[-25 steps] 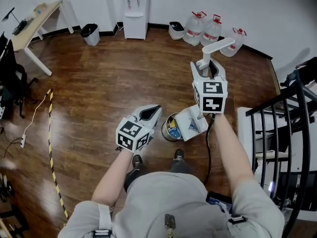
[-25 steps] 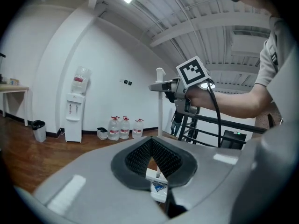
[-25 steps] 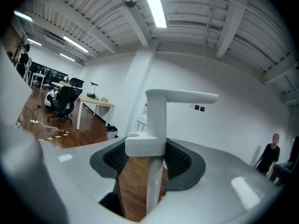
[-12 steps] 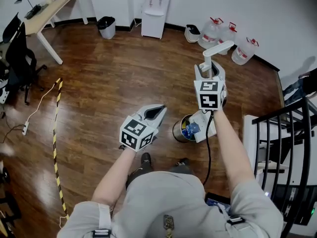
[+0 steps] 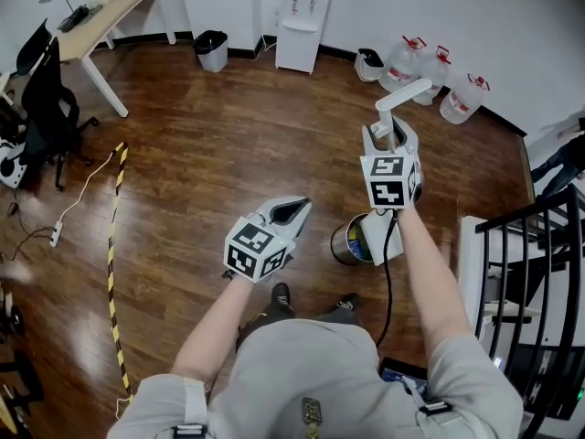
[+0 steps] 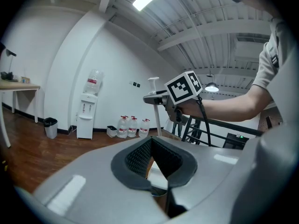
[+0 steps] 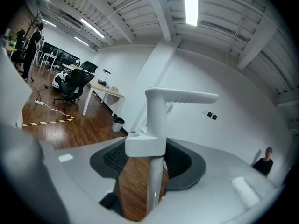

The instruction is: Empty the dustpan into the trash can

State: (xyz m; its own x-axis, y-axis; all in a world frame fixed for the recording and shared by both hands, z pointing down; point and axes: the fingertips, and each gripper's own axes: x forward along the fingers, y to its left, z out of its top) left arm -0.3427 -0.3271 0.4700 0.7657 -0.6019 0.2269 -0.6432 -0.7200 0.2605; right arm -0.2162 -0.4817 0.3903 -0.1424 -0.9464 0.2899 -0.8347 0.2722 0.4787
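My right gripper (image 5: 388, 133) is shut on the upright pole of the white dustpan handle (image 5: 402, 94). In the right gripper view the dustpan handle (image 7: 156, 125) runs up between the dark pads (image 7: 180, 160) of the right gripper (image 7: 150, 158). The dustpan's pan (image 5: 378, 237) hangs below, tilted against the right side of the round metal trash can (image 5: 345, 243), which stands on the floor and holds blue litter. My left gripper (image 5: 291, 210) hovers left of the can, shut and empty; the left gripper (image 6: 150, 141) shows its tips meeting in its own view, which also takes in the right gripper's marker cube (image 6: 184, 87).
Wooden floor all round. A water dispenser (image 5: 302, 21), water jugs (image 5: 430, 71), a black bin (image 5: 212, 49) and a small bin (image 5: 369, 62) line the far wall. A desk (image 5: 110, 12) and chair (image 5: 41, 99) stand far left. Black railing (image 5: 526, 263) rises close on the right; yellow-black tape (image 5: 114, 273) crosses the floor.
The pan has turned from showing its inside to hanging nearly edge-on at the can's right side. Both grippers have shifted with the person across the floor; the right one sank a little.
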